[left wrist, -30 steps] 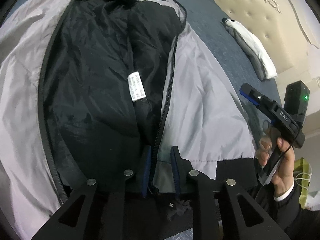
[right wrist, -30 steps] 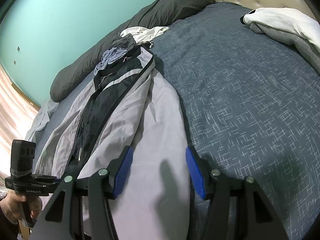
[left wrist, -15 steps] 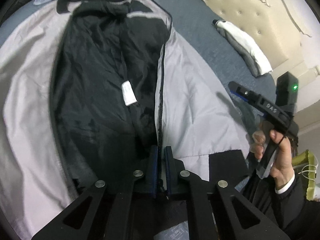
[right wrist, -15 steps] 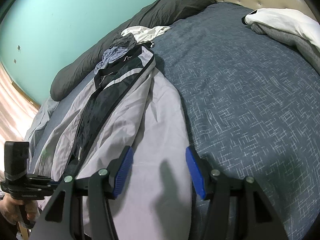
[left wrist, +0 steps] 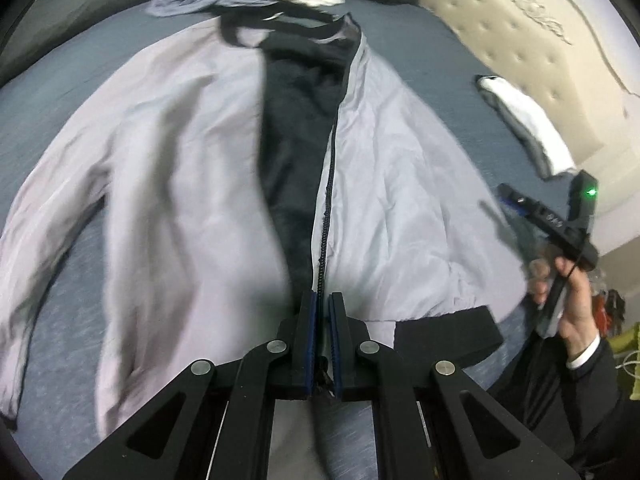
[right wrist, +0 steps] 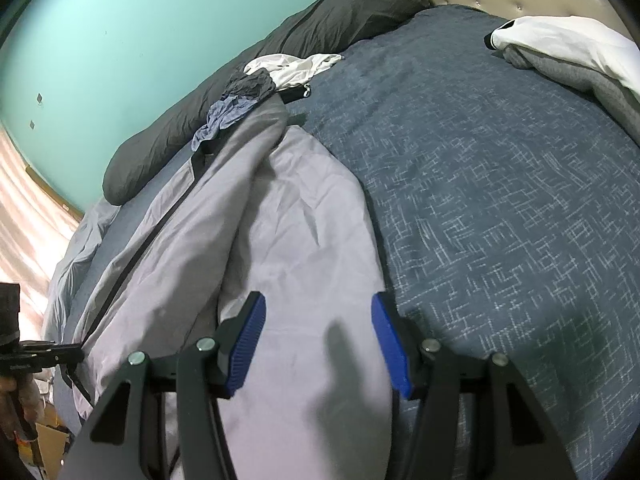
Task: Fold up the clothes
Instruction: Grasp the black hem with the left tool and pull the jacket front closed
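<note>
A light grey jacket (left wrist: pixel 192 168) with black lining (left wrist: pixel 296 160) lies spread on the blue bed, collar at the far end. My left gripper (left wrist: pixel 322 300) is shut on the jacket's zipper edge near the black hem. The two front panels almost meet along the zipper (left wrist: pixel 326 216). In the right wrist view the same jacket (right wrist: pixel 288 248) lies under my right gripper (right wrist: pixel 318 320), which hangs open above a grey sleeve with nothing between its fingers. The right gripper (left wrist: pixel 516 204) also shows at the right of the left wrist view, held by a hand (left wrist: pixel 572 308).
A dark blue patterned bedspread (right wrist: pixel 480 200) covers the bed. A folded white and grey garment (right wrist: pixel 568 52) lies near the tufted headboard (left wrist: pixel 520 20). Crumpled clothes (right wrist: pixel 256 84) and a dark long pillow (right wrist: pixel 320 28) sit against the teal wall.
My left gripper closed on the zipper edge and pulled it across, covering most of the black lining. The right gripper stayed open, hardly moving.
</note>
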`<action>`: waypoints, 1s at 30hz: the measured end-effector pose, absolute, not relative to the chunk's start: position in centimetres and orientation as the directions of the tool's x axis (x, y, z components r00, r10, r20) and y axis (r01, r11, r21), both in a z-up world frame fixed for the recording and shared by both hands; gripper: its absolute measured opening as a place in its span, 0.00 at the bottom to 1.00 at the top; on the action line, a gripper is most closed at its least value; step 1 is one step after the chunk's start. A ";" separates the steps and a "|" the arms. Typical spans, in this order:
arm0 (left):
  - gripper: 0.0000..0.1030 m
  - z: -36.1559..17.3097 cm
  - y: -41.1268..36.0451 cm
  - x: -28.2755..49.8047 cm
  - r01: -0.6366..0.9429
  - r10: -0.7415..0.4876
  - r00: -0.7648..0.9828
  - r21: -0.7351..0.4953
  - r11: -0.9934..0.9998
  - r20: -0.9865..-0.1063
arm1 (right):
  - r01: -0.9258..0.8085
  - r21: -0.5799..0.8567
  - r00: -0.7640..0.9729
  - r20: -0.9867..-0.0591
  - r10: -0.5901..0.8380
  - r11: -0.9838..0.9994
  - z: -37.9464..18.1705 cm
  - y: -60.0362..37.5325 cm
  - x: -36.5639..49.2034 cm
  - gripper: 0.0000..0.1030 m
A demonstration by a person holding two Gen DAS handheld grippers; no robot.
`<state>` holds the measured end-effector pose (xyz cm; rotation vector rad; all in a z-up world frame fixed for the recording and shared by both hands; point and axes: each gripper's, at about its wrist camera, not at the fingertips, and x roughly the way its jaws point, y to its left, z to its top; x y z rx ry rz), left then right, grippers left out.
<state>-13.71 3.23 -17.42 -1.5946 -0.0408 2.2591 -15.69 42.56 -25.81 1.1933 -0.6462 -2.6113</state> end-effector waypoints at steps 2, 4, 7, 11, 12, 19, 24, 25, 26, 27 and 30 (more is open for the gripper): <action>0.06 -17.7 1.7 -13.2 -0.260 0.285 -0.291 -0.211 -0.942 -0.913 | -0.003 0.468 -0.656 -0.668 -0.352 -0.884 -25.8 42.6 -15.6 0.55; 0.06 -18.1 0.2 -12.7 -0.231 0.263 -0.293 -0.199 -0.952 -0.919 | -0.005 0.471 -0.655 -0.668 -0.353 -0.882 -25.9 42.6 -15.6 0.55; 0.06 -19.0 -1.3 -12.2 -0.195 0.247 -0.280 -0.197 -0.961 -0.928 | -0.008 0.470 -0.654 -0.670 -0.351 -0.883 -26.0 42.5 -15.6 0.55; 0.06 -19.9 -1.5 -11.7 -0.184 0.239 -0.263 -0.194 -0.964 -0.935 | -0.015 0.472 -0.650 -0.675 -0.350 -0.882 -26.2 42.5 -15.6 0.55; 0.06 -20.0 -1.3 -11.7 -0.186 0.236 -0.259 -0.191 -0.964 -0.937 | -0.018 0.472 -0.649 -0.676 -0.349 -0.881 -26.3 42.5 -15.6 0.55; 0.06 -20.5 0.0 -12.6 -0.191 0.245 -0.255 -0.199 -0.961 -0.935 | -0.039 0.476 -0.643 -0.685 -0.343 -0.878 -26.5 42.8 -15.6 0.67; 0.06 -20.3 0.3 -12.4 -0.207 0.267 -0.263 -0.216 -0.954 -0.927 | -0.070 0.475 -0.602 -0.721 -0.342 -0.877 -26.9 43.1 -15.6 0.71; 0.06 -20.3 0.3 -12.4 -0.211 0.271 -0.264 -0.218 -0.953 -0.926 | -0.084 0.469 -0.590 -0.734 -0.336 -0.879 -27.1 43.2 -15.5 0.71; 0.06 -20.2 0.4 -12.3 -0.214 0.274 -0.266 -0.221 -0.951 -0.924 | -0.098 0.464 -0.578 -0.747 -0.329 -0.880 -27.3 43.4 -15.4 0.71; 0.06 -20.2 0.4 -12.3 -0.218 0.278 -0.267 -0.224 -0.950 -0.923 | -0.113 0.458 -0.565 -0.759 -0.322 -0.882 -27.6 43.5 -15.3 0.71; 0.07 -20.0 0.6 -12.3 -0.228 0.290 -0.270 -0.231 -0.946 -0.918 | -0.135 0.447 -0.532 -0.786 -0.316 -0.884 -27.9 43.7 -15.2 0.71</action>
